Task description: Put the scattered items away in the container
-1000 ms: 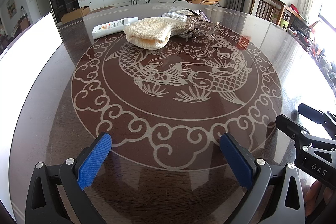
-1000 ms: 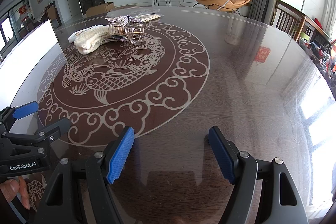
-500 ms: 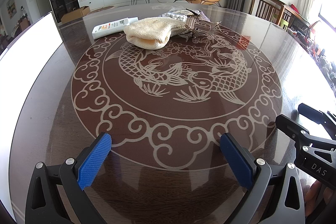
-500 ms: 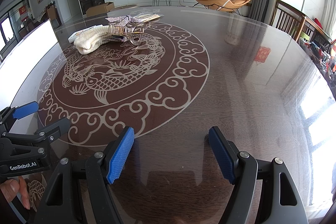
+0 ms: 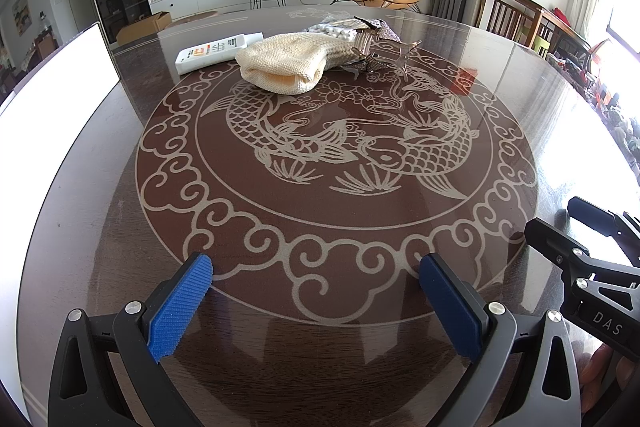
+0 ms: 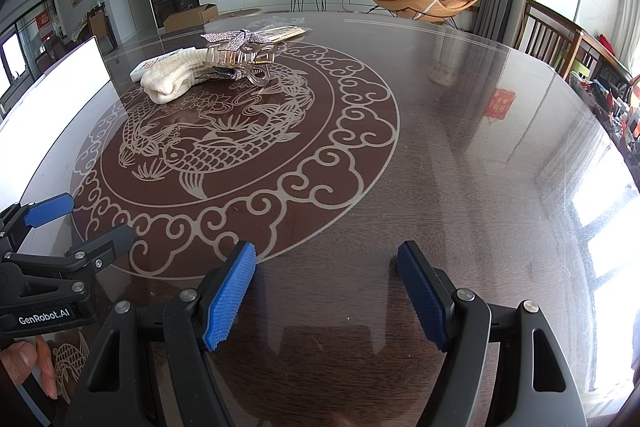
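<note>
Change since earlier frame: none visible; both hand-held grippers remain stationary.
Left hand-held gripper (image 5: 316,301): jaws apart, empty, low over near surface (image 5: 100,187) edge.
Right hand-held gripper (image 6: 326,297): jaws apart, empty.
Scattered items: knitted cloth (image 5: 286,65), white tube (image 5: 218,51), hair claw clip (image 6: 242,61), clustered at far side.
Container: white box (image 5: 48,95), left edge.

White container (image 5: 60,75) cut off; contents perhaps hidden.

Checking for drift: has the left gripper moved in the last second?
No. The left gripper frames the same cloud-scroll border of the fish-patterned table as before.
</note>
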`<state>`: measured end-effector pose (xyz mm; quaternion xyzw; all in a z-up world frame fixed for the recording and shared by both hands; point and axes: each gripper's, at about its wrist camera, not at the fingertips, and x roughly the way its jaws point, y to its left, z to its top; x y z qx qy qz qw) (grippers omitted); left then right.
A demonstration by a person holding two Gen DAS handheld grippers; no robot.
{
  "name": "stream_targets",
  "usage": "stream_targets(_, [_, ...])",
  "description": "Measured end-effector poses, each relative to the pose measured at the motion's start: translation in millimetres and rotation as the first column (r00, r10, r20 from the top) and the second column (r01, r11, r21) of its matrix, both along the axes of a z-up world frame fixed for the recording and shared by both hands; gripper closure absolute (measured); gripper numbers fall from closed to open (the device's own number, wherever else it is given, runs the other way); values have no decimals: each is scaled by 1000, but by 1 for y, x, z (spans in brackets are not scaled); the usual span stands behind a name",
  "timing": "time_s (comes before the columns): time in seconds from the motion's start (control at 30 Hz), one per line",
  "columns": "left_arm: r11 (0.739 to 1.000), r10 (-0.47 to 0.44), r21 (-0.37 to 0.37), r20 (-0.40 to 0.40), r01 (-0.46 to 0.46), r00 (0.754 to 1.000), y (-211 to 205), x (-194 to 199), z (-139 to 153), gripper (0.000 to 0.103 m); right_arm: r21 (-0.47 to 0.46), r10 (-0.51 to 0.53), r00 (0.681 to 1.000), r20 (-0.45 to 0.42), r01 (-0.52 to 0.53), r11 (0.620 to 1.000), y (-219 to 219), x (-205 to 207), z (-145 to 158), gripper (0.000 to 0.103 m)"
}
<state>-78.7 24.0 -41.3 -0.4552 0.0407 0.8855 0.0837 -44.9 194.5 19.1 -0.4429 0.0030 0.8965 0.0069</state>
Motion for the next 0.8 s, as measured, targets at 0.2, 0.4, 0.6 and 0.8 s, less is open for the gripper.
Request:
stream_targets(0.2, [1000,0,0,0,0,1000,0,0,0,0,0,0,1000,0,0,1000,0,0,0,29])
stream_targets(0.4, [1000,-1,8,0,1,1000,-1,1,1,0,0,0,1000,0,0,1000,0,0,0,29])
stream_targets(0.6, [985,29,174,-40,-22,999,-51,30,19,0,0,0,1000,0,0,1000,0,0,0,29])
stream_targets(0.8, [991,24,132,-13,-22,1000,-75,-23,34,0,-1,0,1000,0,0,1000,0,0,0,28])
